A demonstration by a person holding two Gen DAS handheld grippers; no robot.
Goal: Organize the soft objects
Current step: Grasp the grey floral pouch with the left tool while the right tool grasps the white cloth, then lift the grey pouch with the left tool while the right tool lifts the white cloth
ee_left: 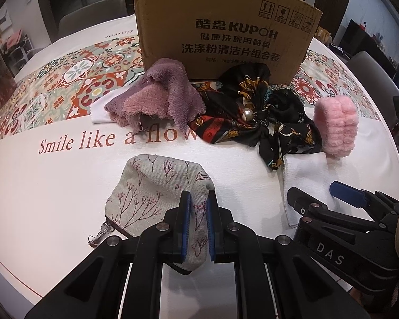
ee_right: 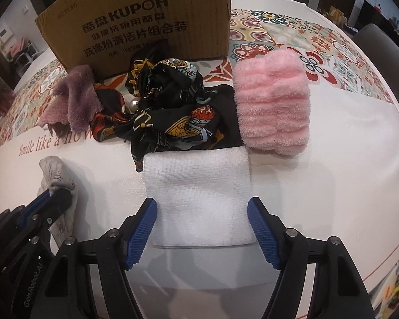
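My left gripper (ee_left: 199,196) is shut on a grey fabric pouch (ee_left: 151,194) printed with thin branches, pinching its right edge; the pouch's left part rests on the tablecloth. My right gripper (ee_right: 202,204) stands open, pointing steeply down over a folded white cloth (ee_right: 196,186) that lies flat between its blue pads (ee_right: 142,228), which do not press on it. Behind the cloth lie a fluffy pink roll (ee_right: 272,106), a crumpled black patterned scarf (ee_right: 173,111) with a pearl bead, and a purple towel (ee_left: 157,95). The right wrist view shows the left gripper (ee_right: 54,194) with the pouch (ee_right: 55,172) at the lower left.
A brown cardboard box (ee_left: 226,32) printed with KUPOH stands upright behind the pile. The round table wears a white cloth (ee_left: 53,186) with a tiled flower band and red lettering. Grey chairs (ee_left: 372,71) stand around the far rim.
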